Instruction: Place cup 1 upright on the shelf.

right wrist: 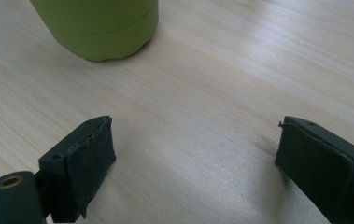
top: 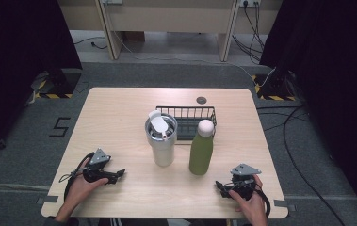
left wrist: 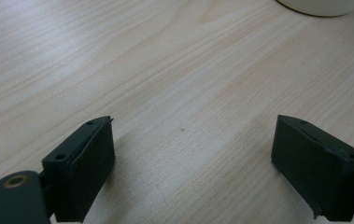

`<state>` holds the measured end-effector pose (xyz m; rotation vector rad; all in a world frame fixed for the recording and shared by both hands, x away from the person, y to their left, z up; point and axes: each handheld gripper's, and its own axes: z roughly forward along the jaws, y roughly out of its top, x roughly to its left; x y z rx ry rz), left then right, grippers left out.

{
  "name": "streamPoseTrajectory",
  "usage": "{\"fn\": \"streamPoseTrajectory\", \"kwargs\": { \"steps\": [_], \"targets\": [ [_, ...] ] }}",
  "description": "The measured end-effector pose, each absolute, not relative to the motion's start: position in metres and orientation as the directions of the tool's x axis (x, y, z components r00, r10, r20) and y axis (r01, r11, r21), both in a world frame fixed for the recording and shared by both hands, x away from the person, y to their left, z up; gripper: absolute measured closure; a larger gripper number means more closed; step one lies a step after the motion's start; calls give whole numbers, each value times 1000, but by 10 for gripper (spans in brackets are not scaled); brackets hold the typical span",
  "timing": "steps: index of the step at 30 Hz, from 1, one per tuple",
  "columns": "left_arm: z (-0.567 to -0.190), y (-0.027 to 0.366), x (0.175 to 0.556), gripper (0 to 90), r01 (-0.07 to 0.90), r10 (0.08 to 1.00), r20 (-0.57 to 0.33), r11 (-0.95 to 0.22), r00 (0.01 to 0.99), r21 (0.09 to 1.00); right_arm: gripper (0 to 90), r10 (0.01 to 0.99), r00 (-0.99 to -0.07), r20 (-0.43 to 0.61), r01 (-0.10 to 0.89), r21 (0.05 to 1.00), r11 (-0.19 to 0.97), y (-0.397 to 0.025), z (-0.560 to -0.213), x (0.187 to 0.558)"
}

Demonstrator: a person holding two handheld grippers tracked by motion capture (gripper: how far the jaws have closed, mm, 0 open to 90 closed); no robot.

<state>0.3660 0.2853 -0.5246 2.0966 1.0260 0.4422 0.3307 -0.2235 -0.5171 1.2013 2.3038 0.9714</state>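
A steel tumbler [top: 161,141] with a white lid stands upright at the table's middle. Just right of it is a green bottle [top: 200,153] with a pale cap. Behind both sits a black wire basket [top: 188,113]. My left gripper [top: 118,174] rests near the front left, open, pointing right toward the tumbler. In the left gripper view, the left gripper [left wrist: 193,135] has bare wood between its jaws and the tumbler's base [left wrist: 322,5] at the top. My right gripper [top: 220,186] lies front right, open. In the right gripper view, the right gripper [right wrist: 195,137] faces the bottle's base [right wrist: 97,28].
The wooden table [top: 119,117] has a small dark round disc [top: 201,100] near its back edge. Cables run over the grey floor [top: 298,136] to the right. Dark curtains hang at both sides, and a bench stands beyond the table.
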Motion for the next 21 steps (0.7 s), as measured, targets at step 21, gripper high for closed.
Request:
{"fn": "streamPoseTrajectory", "kwargs": {
  "steps": [21],
  "targets": [
    [-524, 285, 364, 149, 503, 772, -7, -407, 636, 762, 110, 827, -562, -3, 576, 716, 394, -223, -517, 330]
  ]
}}
